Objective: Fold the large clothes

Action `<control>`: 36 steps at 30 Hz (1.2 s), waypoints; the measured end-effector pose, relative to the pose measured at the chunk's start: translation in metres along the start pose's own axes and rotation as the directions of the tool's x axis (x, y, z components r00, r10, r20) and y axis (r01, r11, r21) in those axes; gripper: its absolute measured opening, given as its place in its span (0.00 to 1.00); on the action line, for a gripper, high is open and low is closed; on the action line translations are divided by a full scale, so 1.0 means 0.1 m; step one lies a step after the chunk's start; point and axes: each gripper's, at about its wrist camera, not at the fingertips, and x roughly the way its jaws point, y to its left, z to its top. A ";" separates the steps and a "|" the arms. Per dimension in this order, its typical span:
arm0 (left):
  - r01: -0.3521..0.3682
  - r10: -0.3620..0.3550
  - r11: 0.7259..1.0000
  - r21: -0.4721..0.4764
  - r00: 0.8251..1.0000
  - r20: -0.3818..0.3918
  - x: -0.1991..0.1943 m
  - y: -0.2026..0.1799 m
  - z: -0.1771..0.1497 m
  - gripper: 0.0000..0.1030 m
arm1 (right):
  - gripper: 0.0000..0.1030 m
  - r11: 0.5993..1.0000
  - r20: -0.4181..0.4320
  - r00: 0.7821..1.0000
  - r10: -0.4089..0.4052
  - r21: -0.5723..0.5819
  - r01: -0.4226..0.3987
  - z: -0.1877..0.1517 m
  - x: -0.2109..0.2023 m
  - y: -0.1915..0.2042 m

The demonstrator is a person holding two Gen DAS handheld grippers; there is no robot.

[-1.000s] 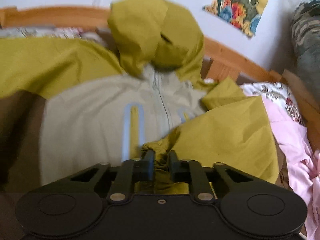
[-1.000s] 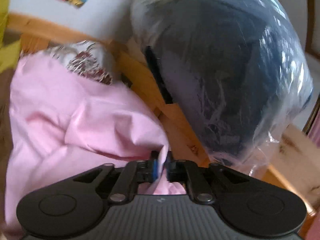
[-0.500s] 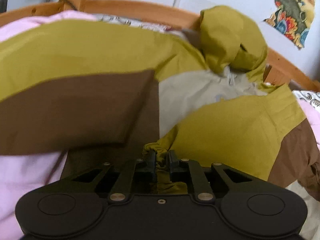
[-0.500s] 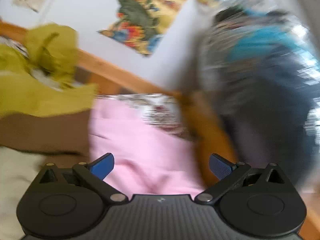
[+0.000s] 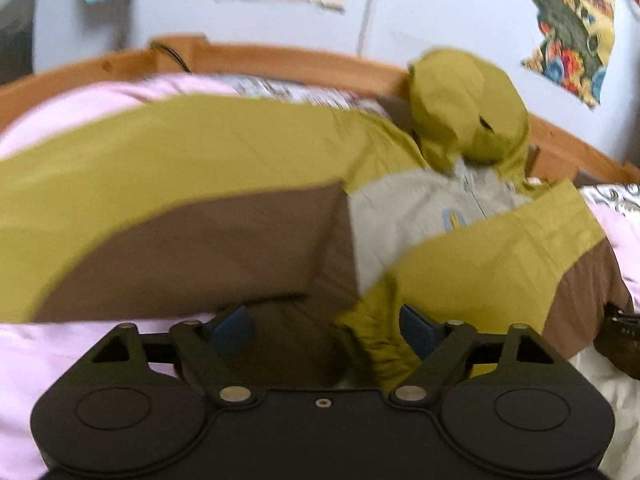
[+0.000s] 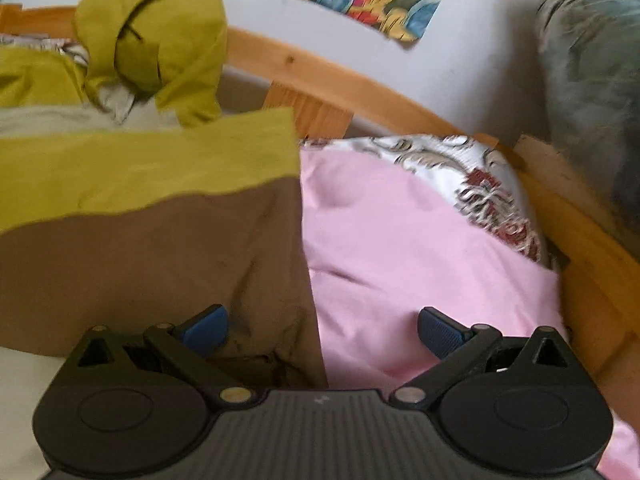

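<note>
Both grippers spread wide, nothing pinched: left gripper [image 5: 326,330] by the sleeve cuff [image 5: 376,344], right gripper [image 6: 322,330] over the jacket [image 6: 152,248] edge. Best to smooth the folded sleeve [image 5: 492,264] flat across the chest before regrasping.

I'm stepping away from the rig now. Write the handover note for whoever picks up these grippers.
Left gripper: jaws open, holding nothing; the olive sleeve cuff lies between them, released.
Right gripper: jaws open, empty, over the jacket's brown hem corner and the pink sheet.
Jacket: spread front-up on the bed, hood toward the wooden bed rail.
Done: one sleeve is folded across the front.
Left: the other sleeve looks unfolded; then fold the body and hood.
</note>
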 end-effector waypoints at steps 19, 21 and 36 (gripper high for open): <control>-0.341 0.495 0.678 -0.651 0.867 0.061 -0.75 1.79 -0.07 0.88 | 1.00 0.959 0.201 0.950 0.237 0.109 -0.262 -0.13 -2.28 0.24; -0.354 0.515 0.676 -0.646 0.854 0.071 -0.73 1.79 -0.01 0.71 | 1.00 0.947 0.201 0.945 0.260 0.139 -0.290 -0.22 -2.46 0.27; -0.359 0.498 0.860 -0.364 0.745 0.443 -1.15 0.90 0.43 0.05 | 1.00 0.937 0.124 0.948 0.294 0.160 -0.312 -0.59 -2.47 0.33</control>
